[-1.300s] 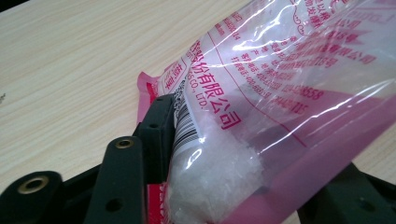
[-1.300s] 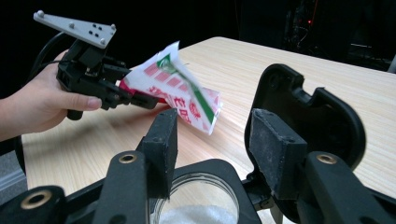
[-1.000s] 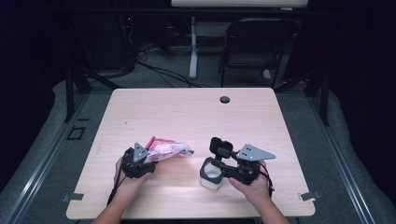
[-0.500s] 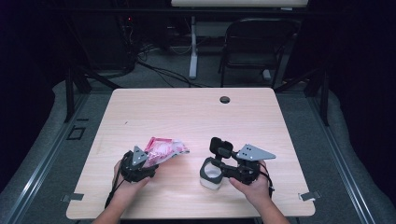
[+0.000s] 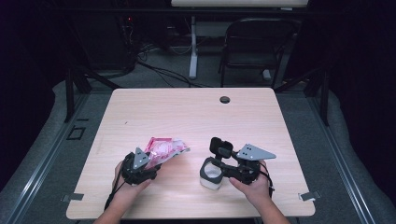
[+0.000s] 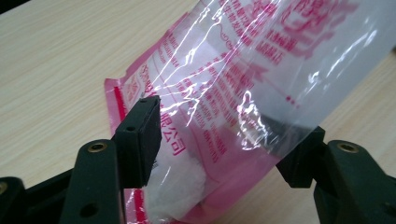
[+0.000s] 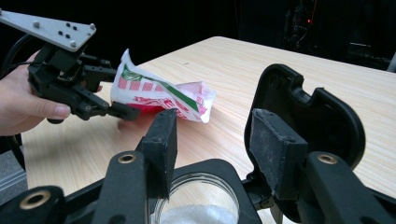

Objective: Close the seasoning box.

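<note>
On the desk (image 5: 187,112), the plastic bag (image 5: 164,149) lies toward the near left, its near end between the jaws of the left gripper (image 5: 148,164). To its right stands the jar (image 5: 211,173), apart from the bag, with the right gripper (image 5: 215,161) over it and its hinged lid (image 5: 220,147) just behind.

Bag (image 6: 261,70): pink print was seen on the clear film, in rows of small characters too fine and creased to be read.
Largest print: two Chinese characters, apparently 公司, were made out near the bag's lower edge.
Bag's other face (image 7: 159,95): red and green markings were seen, none legible.
</note>
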The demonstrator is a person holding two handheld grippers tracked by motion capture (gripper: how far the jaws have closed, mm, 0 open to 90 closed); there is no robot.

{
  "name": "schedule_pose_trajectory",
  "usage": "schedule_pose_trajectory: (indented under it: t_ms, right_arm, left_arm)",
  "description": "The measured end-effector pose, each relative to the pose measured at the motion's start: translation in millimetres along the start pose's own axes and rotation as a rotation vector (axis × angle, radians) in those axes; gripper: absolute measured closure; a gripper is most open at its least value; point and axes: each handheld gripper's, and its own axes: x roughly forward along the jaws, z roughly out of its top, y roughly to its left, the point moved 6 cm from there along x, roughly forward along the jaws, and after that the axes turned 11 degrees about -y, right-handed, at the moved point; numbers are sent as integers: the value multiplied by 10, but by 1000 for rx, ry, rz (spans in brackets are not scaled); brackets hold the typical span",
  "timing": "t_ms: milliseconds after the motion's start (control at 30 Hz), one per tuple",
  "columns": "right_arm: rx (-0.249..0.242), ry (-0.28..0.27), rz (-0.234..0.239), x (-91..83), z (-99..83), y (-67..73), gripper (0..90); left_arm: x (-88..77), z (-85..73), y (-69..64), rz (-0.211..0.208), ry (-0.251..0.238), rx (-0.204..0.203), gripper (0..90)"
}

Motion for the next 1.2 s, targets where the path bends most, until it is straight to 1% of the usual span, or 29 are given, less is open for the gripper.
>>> schedule_pose_trajectory:
  t_ms: [33, 133, 267, 400, 500, 533, 567, 700, 800, 900, 1033, 1067, 1200]
  right_arm:
    - [0, 1, -2, -2, 0, -1, 515]
    - [-3, 6, 3, 0, -3, -2, 516]
    - [4, 7, 6, -1, -1, 4, 532]
    - [7, 14, 0, -17, 1, 1, 536]
    - [9, 14, -5, -37, -4, 2, 538]
    - [12, 10, -3, -42, -4, 5, 539]
    - [10, 10, -6, -54, -3, 4, 540]
    - [2, 10, -15, -99, 2, -1, 542]
    - [2, 14, -24, -107, -21, -8, 542]
    - [-8, 23, -25, -111, -34, 0, 542]
    - [-6, 12, -24, -109, -29, 18, 541]
    - [-13, 15, -26, -113, -30, 17, 541]
    - [-7, 14, -29, -126, -21, 12, 543]
  left_arm:
    - [-7, -9, -9, -1, 2, 4, 398]
    - [-40, -38, -28, -11, 11, 1, 398]
    - [-100, -29, -52, -27, -1, -19, 399]
    - [-124, 5, -100, -43, -9, -16, 399]
    - [-115, 57, -160, -57, -21, -5, 401]
    - [-110, 70, -184, -61, -25, 3, 401]
    - [-105, 82, -202, -64, -23, 21, 401]
    - [-83, 131, -287, -90, -34, 40, 405]
    - [-62, 143, -321, -116, -38, 37, 409]
    - [-23, 126, -359, -139, -32, 21, 414]
    - [17, 116, -415, -155, -23, 37, 414]
    - [20, 117, -429, -161, -22, 40, 413]
    - [19, 128, -454, -163, -30, 47, 417]
